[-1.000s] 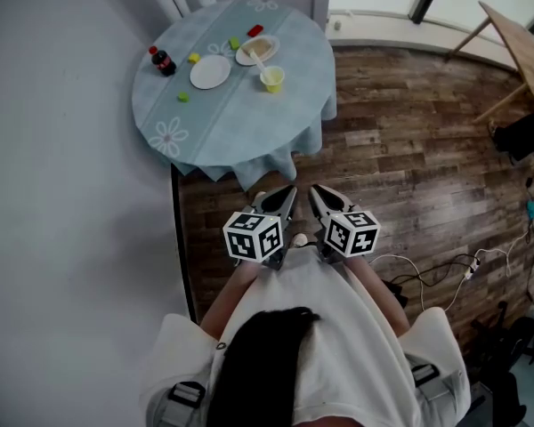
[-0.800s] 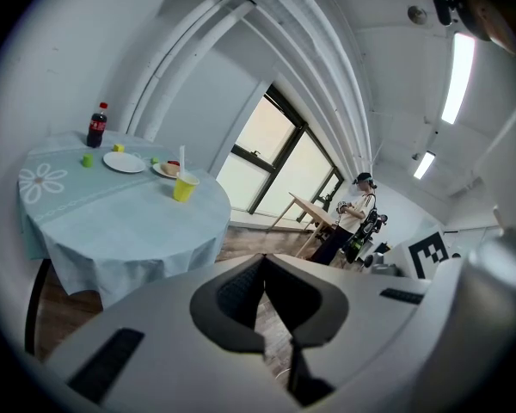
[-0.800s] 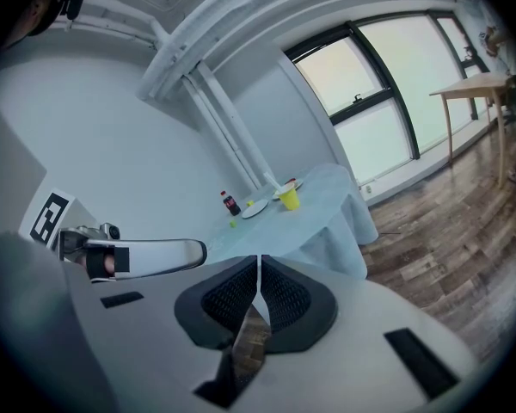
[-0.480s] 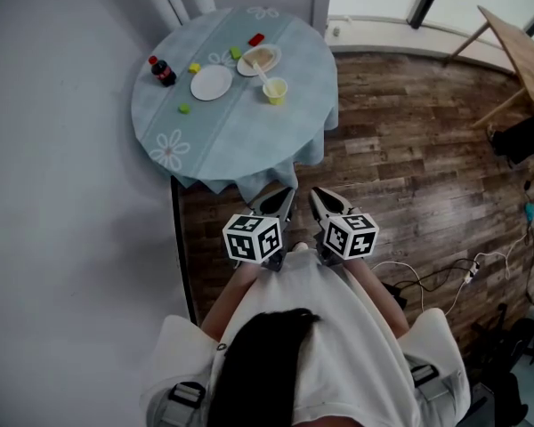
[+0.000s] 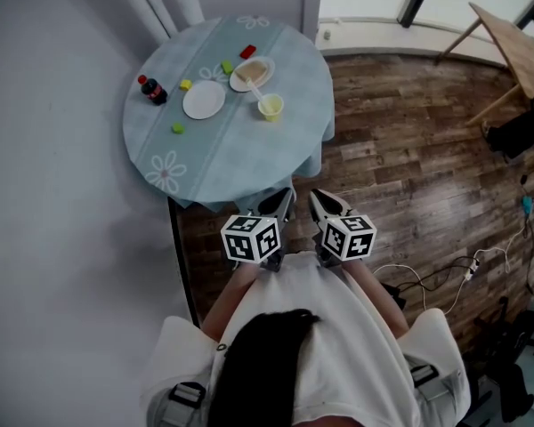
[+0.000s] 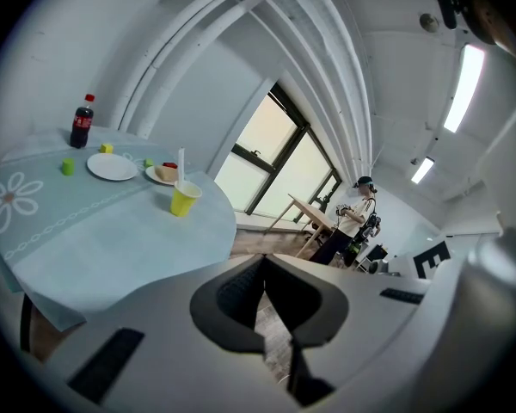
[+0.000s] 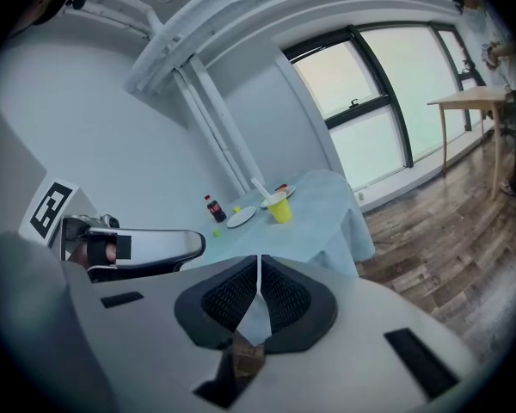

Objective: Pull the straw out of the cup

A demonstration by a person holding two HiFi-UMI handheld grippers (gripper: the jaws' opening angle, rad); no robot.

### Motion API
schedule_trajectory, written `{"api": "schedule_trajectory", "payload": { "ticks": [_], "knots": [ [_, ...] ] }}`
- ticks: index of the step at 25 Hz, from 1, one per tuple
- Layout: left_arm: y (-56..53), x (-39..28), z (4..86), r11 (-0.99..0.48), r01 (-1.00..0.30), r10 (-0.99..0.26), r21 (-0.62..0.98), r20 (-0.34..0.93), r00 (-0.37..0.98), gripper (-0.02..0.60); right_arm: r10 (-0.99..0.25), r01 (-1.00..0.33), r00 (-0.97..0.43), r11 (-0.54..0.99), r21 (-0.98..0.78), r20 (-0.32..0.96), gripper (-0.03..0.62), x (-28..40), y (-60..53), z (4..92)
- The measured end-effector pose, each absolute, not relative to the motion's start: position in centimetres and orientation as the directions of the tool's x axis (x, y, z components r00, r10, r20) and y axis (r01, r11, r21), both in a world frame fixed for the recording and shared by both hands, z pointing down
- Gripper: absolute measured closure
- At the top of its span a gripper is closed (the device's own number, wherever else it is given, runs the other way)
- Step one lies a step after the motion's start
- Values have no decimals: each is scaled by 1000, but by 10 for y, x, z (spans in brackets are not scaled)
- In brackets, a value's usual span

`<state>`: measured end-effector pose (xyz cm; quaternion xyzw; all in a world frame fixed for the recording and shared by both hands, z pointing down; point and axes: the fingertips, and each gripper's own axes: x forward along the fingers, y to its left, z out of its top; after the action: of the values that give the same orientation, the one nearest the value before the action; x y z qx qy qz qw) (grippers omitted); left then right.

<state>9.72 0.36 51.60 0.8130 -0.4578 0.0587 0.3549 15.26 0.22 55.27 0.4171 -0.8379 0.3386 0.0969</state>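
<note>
The scene is taken from above by the head view, looking steeply down: the left gripper [image 5: 285, 201] and right gripper [image 5: 319, 201] are shown near, the round surface [image 5: 240, 145] farther off. The same surface is shared by both gripper views, seen from afar along the jaws at a low angle.

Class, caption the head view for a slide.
Left claw, right claw: both shut, short of the yellow cup holding a straw.
</note>
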Motion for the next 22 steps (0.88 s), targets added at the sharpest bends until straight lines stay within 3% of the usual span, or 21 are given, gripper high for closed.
{"api": "schedule_trajectory", "payload": {
  "ticks": [22],
  "knots": [
    [-77, 54, 516, -362, -758, -653, 543, 432, 622, 572, -632, -774, -619, 392, -497, 466, 557, 102, -75, 552]
  ]
}}
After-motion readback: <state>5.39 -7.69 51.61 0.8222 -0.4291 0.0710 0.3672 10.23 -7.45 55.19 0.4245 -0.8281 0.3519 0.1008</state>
